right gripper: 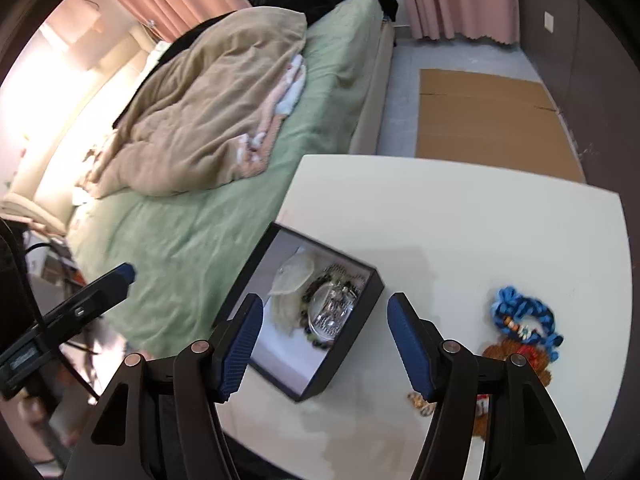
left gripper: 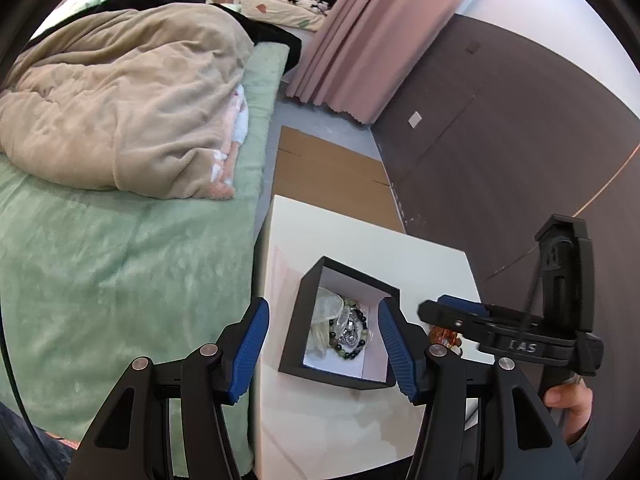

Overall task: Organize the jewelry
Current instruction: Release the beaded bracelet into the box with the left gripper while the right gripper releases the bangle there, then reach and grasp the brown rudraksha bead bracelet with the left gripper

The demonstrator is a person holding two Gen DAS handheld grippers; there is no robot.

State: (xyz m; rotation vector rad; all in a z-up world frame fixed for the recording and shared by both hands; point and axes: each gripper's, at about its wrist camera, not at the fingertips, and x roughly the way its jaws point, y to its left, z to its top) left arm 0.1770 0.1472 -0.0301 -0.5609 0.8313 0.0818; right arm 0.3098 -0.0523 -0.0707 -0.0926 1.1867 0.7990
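A black open box [left gripper: 297, 320] [right gripper: 360, 322] with a white inside stands on the white table [left gripper: 360, 236] [right gripper: 460, 220]. It holds a dark bead bracelet [left gripper: 362, 346], a silvery piece [right gripper: 332, 310] and a pale pouch [right gripper: 294, 274]. My left gripper [left gripper: 322, 352] hangs open above the box, nothing between its blue pads. My right gripper [right gripper: 324, 346] is open too, over the box's near right corner and holding nothing; in the left wrist view it reaches in from the right [left gripper: 460, 312]. On the table right of the box lie a blue braided piece [right gripper: 524, 316] and an orange beaded piece [right gripper: 516, 354] [left gripper: 442, 336].
A bed with a green cover [left gripper: 120, 260] [right gripper: 200, 232] and a beige duvet [left gripper: 120, 92] runs along the table's left side. Flat cardboard [left gripper: 328, 172] [right gripper: 488, 116] lies on the floor beyond the table. Pink curtains [left gripper: 352, 40] and a dark wall [left gripper: 520, 140] stand behind.
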